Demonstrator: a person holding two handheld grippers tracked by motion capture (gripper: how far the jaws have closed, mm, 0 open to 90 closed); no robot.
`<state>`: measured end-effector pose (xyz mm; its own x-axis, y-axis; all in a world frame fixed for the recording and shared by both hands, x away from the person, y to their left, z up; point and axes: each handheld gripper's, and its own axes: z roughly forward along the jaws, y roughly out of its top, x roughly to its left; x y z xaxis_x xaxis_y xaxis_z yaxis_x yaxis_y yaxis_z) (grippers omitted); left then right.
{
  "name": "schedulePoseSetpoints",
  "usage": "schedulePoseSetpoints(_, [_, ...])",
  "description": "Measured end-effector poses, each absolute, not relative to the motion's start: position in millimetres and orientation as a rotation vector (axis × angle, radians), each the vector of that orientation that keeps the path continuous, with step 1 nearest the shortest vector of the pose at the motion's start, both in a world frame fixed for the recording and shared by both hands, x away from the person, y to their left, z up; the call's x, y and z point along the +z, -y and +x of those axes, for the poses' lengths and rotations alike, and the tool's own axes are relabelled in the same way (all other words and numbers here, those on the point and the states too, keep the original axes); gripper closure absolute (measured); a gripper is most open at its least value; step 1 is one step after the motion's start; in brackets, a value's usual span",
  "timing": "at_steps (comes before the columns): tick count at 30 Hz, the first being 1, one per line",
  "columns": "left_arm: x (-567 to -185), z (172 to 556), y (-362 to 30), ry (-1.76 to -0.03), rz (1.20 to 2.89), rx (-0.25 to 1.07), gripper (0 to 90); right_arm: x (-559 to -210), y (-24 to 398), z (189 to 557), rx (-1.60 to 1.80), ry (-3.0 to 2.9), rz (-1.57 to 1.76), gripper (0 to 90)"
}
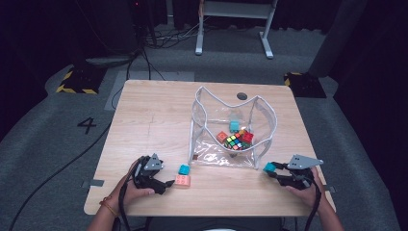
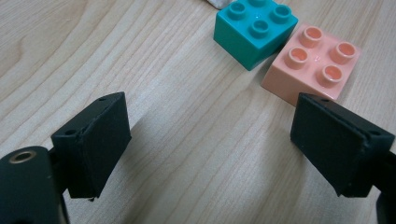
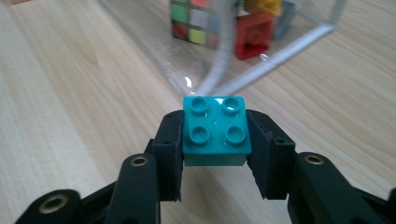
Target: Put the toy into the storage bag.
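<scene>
So our right gripper (image 3: pixel 215 140) is clamped on a teal brick (image 3: pixel 215 133), studs up, pads squeezing both sides. From the high view it sits at the table's (image 1: pixel 144 115) near right corner, just outside the clear bag's (image 1: pixel 262 115) front right edge, with the brick a bit above the wood as far as we can tell.

Our left gripper (image 2: pixel 210 144) is down at the near left with its jaws spread wide and nothing between them. Just ahead of it there's a second teal brick (image 2: pixel 254 30) and a pink brick (image 2: pixel 313 63), side by side and touching or nearly so, both flat on the table and studs up. The right-hand pad (image 2: pixel 336 144) is just short of the pink one's corner.

Inside the bag we've got a puzzle cube (image 1: pixel 234 141), a red brick (image 1: pixel 247 137), an orange one (image 1: pixel 222 136) and another teal piece (image 1: pixel 234 126) further back, all bunched on the bottom.
</scene>
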<state>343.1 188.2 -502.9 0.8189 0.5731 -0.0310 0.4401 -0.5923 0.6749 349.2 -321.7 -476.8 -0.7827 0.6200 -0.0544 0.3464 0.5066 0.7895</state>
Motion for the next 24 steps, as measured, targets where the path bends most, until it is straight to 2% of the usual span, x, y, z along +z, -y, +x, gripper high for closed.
schedulePoseSetpoints(4, [-503,343,-188,-0.740,2.299,0.246,12.2,-468,344,365,1.161,-2.362,0.886,59.5])
schedulePoseSetpoints(10, [-503,343,-188,-0.737,2.300,0.252,12.1,-434,362,387,1.188,-2.250,0.897,59.5])
schedulePoseSetpoints(24, [-503,344,-188,-0.735,2.301,0.252,12.1,-340,348,428,1.267,-2.120,0.825,59.5])
